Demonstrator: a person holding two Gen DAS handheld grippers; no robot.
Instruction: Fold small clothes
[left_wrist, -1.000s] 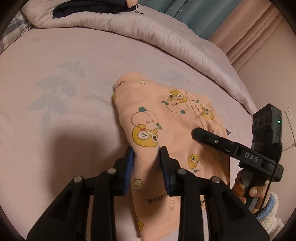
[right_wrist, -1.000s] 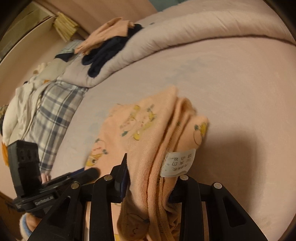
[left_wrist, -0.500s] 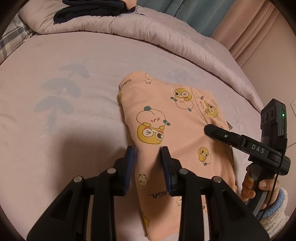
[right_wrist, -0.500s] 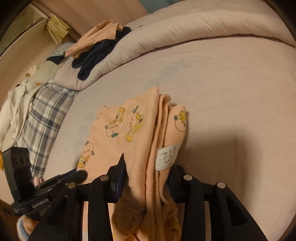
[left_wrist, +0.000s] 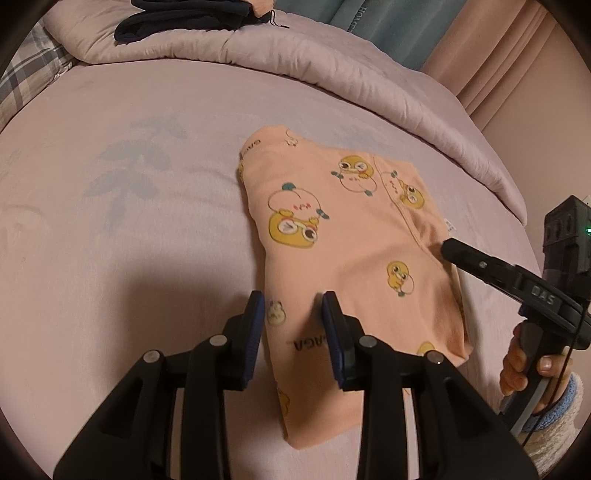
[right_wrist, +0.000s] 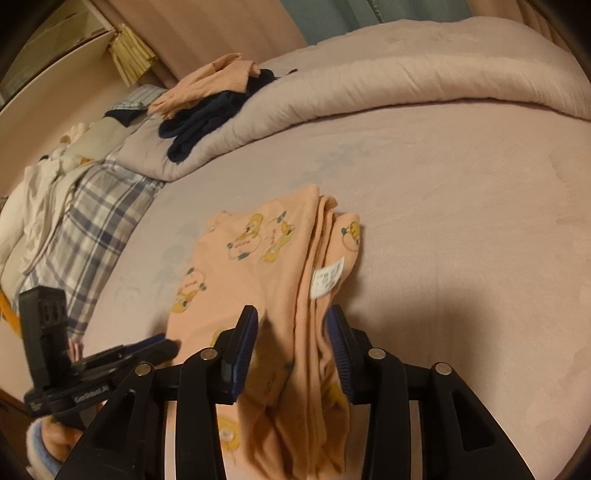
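Both views are dim and warm-tinted, the light falling from above and behind the cameras; broad soft shadows spread over the bed sheet toward its near edge; fisheye curvature bends the far edge, dark vignette rings the corners; the peach garment blurs slightly close up; no glare shows.

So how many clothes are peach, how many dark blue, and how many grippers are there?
Peach clothes: 2, the duck-print garment on the sheet and a plain peach garment on the duvet.
Dark blue clothes: 1 pile; separate pieces cannot be told apart.
Grippers: 2, left gripper and right gripper.
Total: 5
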